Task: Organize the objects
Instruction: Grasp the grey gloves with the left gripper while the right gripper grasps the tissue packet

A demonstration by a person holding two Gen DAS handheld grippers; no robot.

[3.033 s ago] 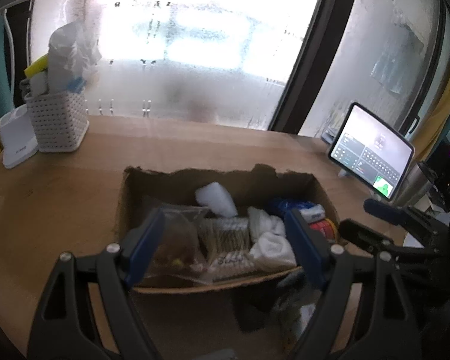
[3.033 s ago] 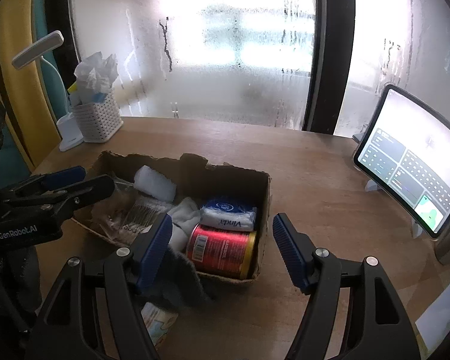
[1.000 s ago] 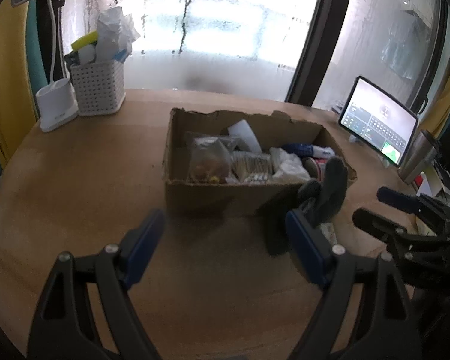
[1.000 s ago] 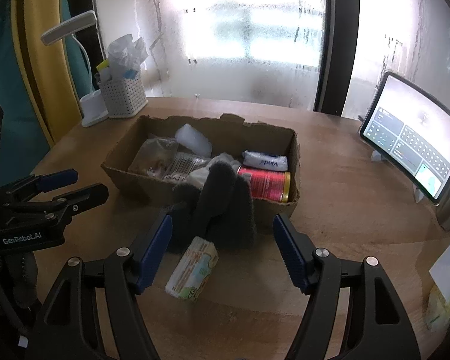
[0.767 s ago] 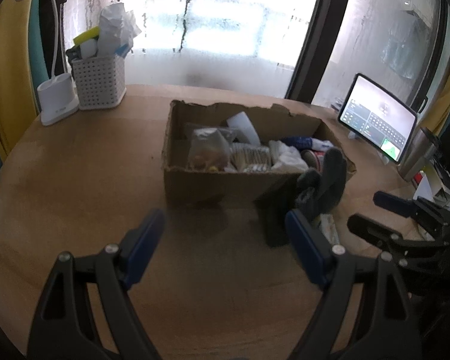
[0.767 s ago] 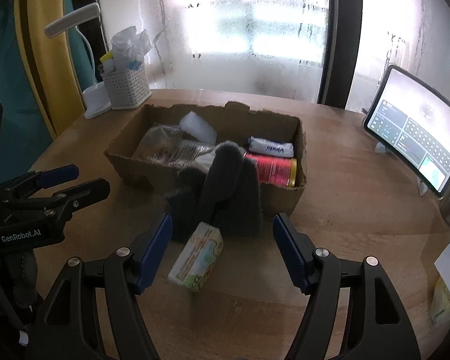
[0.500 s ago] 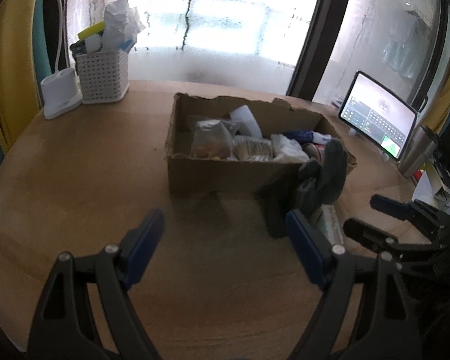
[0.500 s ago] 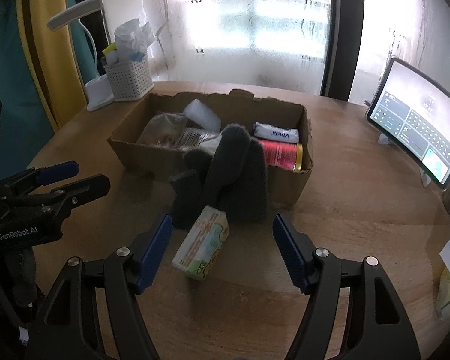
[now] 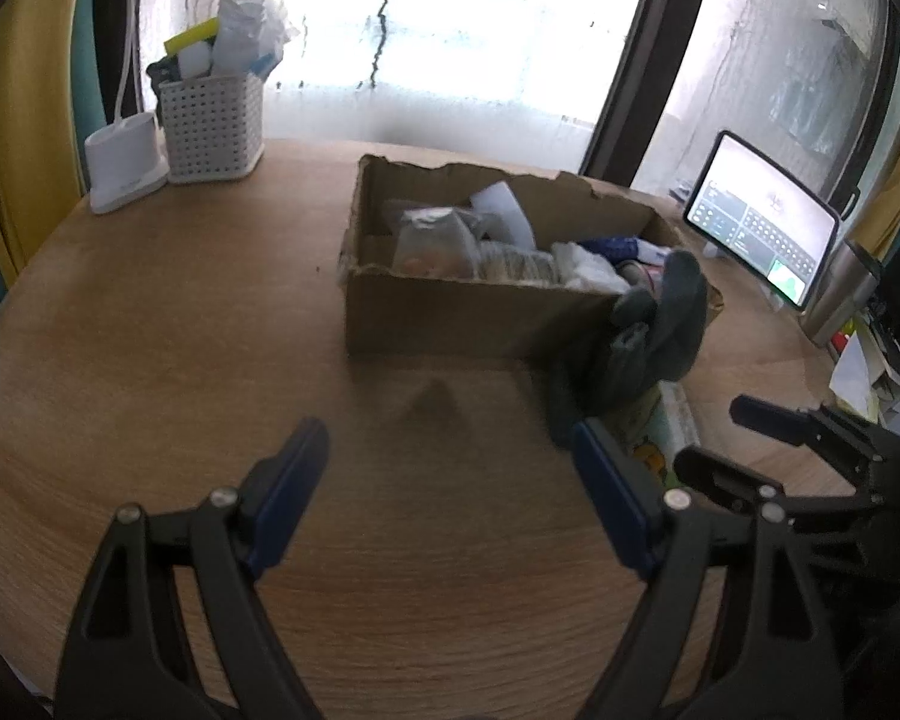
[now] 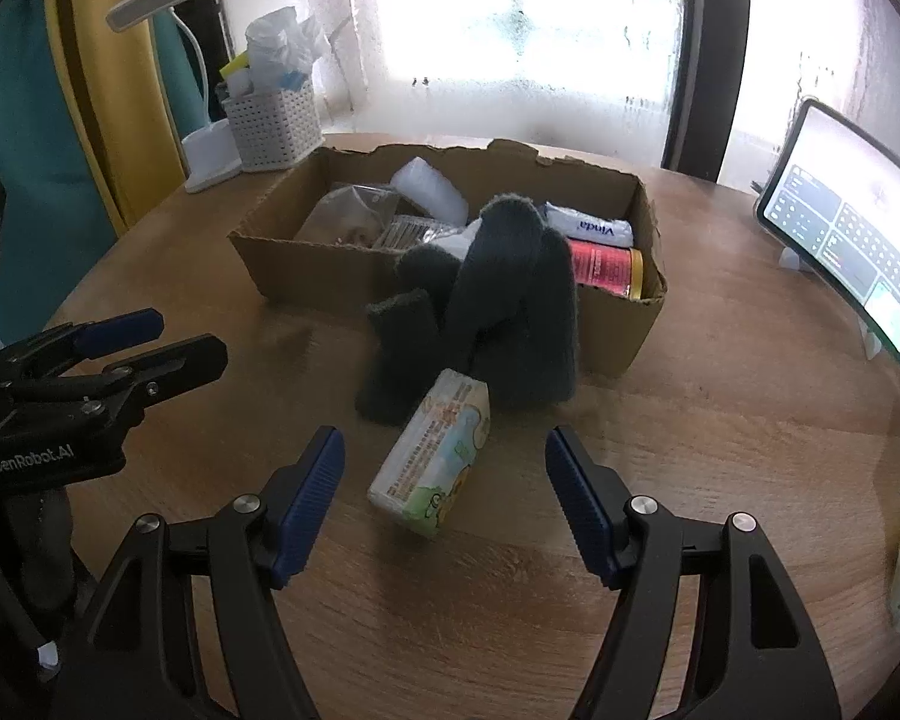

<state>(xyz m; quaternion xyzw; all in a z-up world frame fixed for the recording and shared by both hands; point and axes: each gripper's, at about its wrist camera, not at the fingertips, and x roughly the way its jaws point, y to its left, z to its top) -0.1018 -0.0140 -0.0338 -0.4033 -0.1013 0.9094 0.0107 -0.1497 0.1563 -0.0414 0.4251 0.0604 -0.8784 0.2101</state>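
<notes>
Bare wooden table point(image 9: 150, 360) lies open left of the cardboard box point(image 9: 450, 318). Before the box's front wall, a grey cloth point(image 10: 510, 312) drapes down and a tissue pack point(image 10: 435, 450) lies just below it, perhaps touching. A tablet point(image 10: 846, 240) stands to the right.

Torn cardboard box point(image 10: 306, 276) on table, packed; grey gloves point(image 10: 510, 294) draped over front wall; tissue pack point(image 10: 435, 456) lying just before it.

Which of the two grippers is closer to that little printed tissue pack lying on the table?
Right. The right gripper is open just short of the tissue pack; the left gripper, also open, is off to the pack's left over bare wooden table.
</notes>
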